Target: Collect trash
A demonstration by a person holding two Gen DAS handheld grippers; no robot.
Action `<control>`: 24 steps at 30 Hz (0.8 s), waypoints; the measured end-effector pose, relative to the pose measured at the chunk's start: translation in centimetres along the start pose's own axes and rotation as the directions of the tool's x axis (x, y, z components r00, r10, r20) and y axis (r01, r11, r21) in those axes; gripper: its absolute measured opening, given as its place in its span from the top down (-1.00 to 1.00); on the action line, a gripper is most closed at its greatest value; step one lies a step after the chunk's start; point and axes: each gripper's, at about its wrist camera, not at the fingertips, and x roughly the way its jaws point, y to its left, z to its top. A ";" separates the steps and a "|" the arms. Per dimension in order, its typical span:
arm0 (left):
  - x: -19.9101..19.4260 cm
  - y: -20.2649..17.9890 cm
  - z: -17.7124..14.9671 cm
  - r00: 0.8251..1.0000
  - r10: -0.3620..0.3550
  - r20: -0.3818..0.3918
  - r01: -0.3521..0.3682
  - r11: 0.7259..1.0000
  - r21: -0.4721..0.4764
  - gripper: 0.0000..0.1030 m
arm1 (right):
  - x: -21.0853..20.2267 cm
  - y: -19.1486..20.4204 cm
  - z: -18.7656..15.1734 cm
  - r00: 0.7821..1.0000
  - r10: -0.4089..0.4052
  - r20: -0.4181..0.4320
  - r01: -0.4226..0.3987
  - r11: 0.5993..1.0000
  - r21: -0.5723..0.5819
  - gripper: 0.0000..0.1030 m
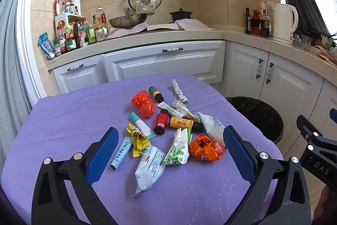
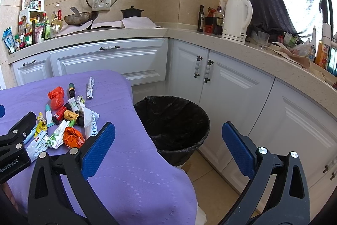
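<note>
A heap of trash lies on the purple tablecloth (image 1: 63, 123): orange crumpled bags (image 1: 143, 103) (image 1: 205, 150), a red bottle (image 1: 161, 121), a yellow-labelled bottle (image 1: 182, 122), tubes (image 1: 121, 153), white wrappers (image 1: 149, 166) and a green-white packet (image 1: 179, 148). My left gripper (image 1: 170, 140) is open, above the near part of the heap, holding nothing. My right gripper (image 2: 168, 134) is open and empty, over the table's right edge facing the black-lined trash bin (image 2: 195, 119). The heap also shows in the right wrist view (image 2: 63, 119).
The bin (image 1: 271, 117) stands on the floor right of the table, in front of white cabinets (image 2: 231, 85). The counter behind holds a wok (image 1: 126, 21), bottles (image 1: 71, 35) and a white kettle (image 2: 237, 18).
</note>
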 end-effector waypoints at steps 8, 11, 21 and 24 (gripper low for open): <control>0.0 0.1 -0.1 1.000 0.001 -0.002 -0.001 1.000 0.001 -0.88 | -0.1 -0.1 0.0 1.000 0.000 0.001 0.000 1.000 0.002 -0.92; 0.0 0.1 -0.1 1.000 0.001 -0.002 -0.001 1.000 0.001 -0.88 | 0.0 0.0 -0.1 1.000 -0.001 0.001 0.001 1.000 0.002 -0.92; 0.1 0.3 -0.3 1.000 0.005 -0.009 -0.005 1.000 -0.004 -0.88 | -0.2 -0.2 0.0 1.000 0.000 0.002 0.000 1.000 0.001 -0.92; 0.0 0.3 -0.3 1.000 0.004 -0.010 -0.004 1.000 -0.003 -0.88 | -0.1 0.0 -0.1 1.000 0.000 0.002 0.000 1.000 0.002 -0.92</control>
